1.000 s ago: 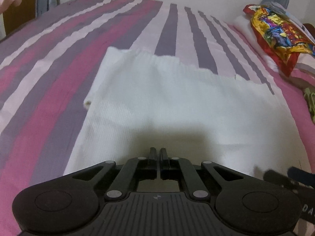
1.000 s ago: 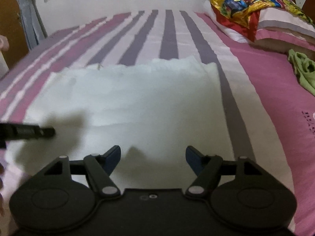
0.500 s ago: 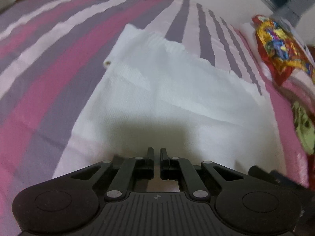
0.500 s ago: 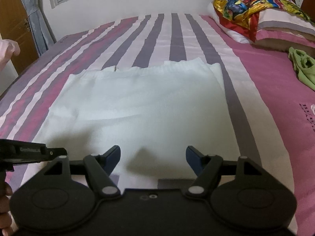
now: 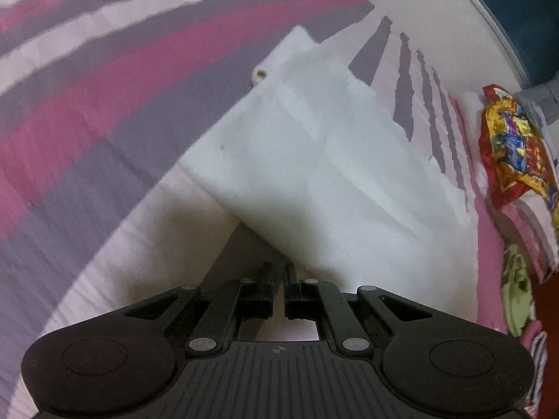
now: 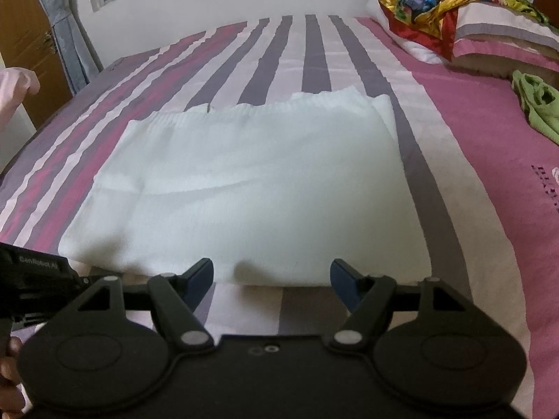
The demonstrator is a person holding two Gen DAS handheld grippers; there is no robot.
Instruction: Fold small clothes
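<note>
One white garment (image 6: 241, 188) lies flat on the striped bed (image 6: 471, 181), squared off and seemingly part-folded, its near edge toward the bed's near edge. The step in hand looks like setting up a further fold. The right gripper (image 6: 272, 272) hovers just over that near edge, its fingers apart with nothing between them. The left gripper (image 5: 278, 276) sits at the garment's near left corner, fingers together; whether cloth is pinched there I cannot tell. Next, both grippers probably need a hold on the near edge to carry it toward the far edge. Also counted: one green garment (image 6: 538, 104) near the bed's right edge and one pillow (image 6: 506, 31) at the far right corner.
</note>
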